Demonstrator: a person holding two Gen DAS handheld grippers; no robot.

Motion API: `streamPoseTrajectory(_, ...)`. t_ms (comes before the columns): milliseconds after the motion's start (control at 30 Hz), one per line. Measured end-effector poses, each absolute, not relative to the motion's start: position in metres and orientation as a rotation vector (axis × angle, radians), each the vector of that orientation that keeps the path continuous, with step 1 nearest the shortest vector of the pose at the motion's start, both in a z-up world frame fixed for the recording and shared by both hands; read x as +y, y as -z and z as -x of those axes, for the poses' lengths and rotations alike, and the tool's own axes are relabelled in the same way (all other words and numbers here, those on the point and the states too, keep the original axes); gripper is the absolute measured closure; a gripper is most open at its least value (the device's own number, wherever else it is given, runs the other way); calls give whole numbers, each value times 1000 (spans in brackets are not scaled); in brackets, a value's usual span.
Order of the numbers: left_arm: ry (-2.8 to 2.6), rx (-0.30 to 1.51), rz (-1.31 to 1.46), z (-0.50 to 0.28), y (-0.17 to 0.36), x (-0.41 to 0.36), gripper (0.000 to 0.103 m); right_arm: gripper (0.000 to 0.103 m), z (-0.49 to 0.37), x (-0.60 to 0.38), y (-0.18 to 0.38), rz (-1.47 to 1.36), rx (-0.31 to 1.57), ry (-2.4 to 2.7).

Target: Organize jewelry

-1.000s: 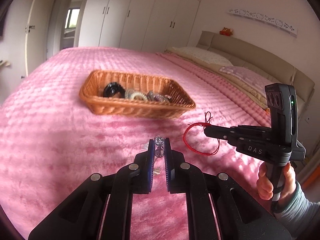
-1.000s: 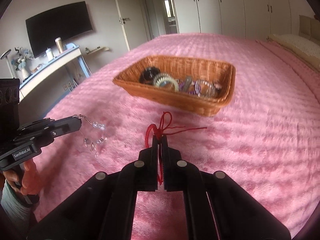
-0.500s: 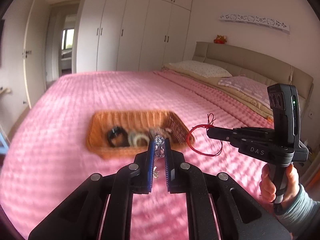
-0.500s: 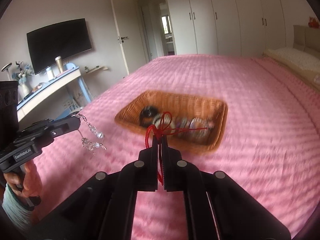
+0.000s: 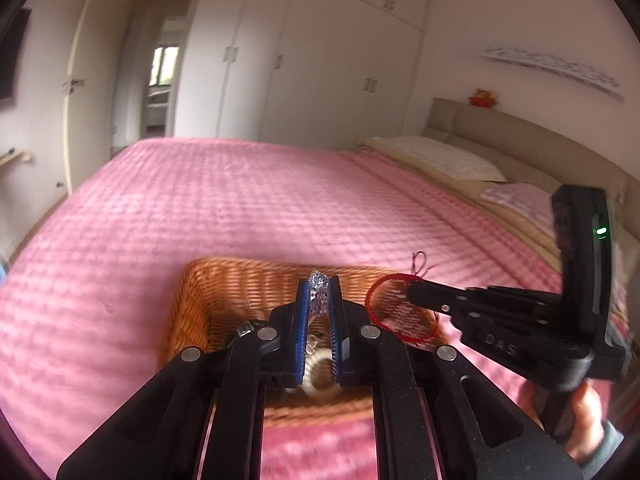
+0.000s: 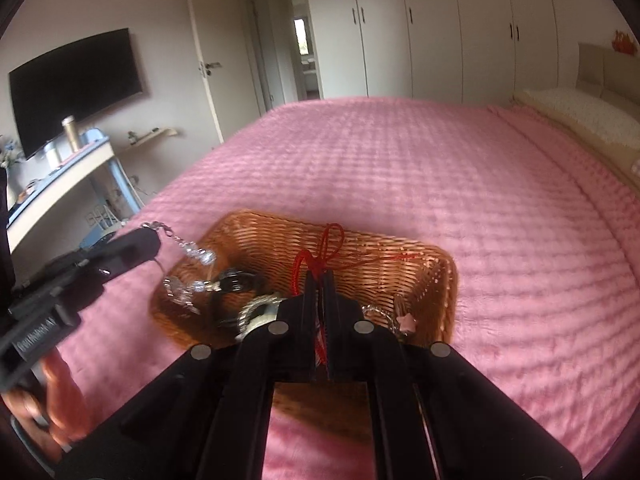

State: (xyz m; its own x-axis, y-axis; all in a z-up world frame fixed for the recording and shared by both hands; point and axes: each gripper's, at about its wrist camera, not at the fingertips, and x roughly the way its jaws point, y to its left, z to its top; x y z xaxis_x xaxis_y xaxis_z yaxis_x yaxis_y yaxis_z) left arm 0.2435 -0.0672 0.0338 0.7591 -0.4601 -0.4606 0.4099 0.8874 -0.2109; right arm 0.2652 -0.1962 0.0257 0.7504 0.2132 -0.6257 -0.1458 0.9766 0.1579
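Note:
My left gripper (image 5: 319,286) is shut on a crystal bead bracelet (image 5: 318,294) and holds it above the wicker basket (image 5: 208,280). In the right wrist view the left gripper (image 6: 154,242) shows at the left with the bracelet (image 6: 192,276) dangling over the basket (image 6: 436,276). My right gripper (image 6: 319,276) is shut on a red string bracelet (image 6: 320,254), also above the basket. In the left wrist view the right gripper (image 5: 414,290) holds the red loop (image 5: 394,308) over the basket's right end. Several bracelets and rings (image 6: 248,304) lie inside the basket.
The basket sits on a wide pink bedspread (image 5: 260,200). Pillows (image 5: 436,160) and a beige headboard (image 5: 520,140) lie at the right. White wardrobes (image 5: 320,60) stand at the back. A desk (image 6: 52,176) and a wall TV (image 6: 76,84) stand left of the bed.
Both grippers have lifted off the bedspread and moved forward, each carrying its bracelet, and now hover over the basket. The basket has come close under the fingers.

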Motion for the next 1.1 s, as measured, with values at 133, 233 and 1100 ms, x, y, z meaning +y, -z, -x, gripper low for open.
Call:
streamPoseTrajectory(133, 424, 562, 82, -269, 1, -82, 95, 101, -292, -198, 0, -148, 742, -188)
streamPoseTrajectory(233, 436, 601, 98, -280, 18, -82, 95, 101, -301, -199, 14, -134, 750, -174)
streamPoseTrajectory(1100, 389, 519, 258, -183, -23, -8, 50, 41, -186, -200, -32, -148, 660, -125)
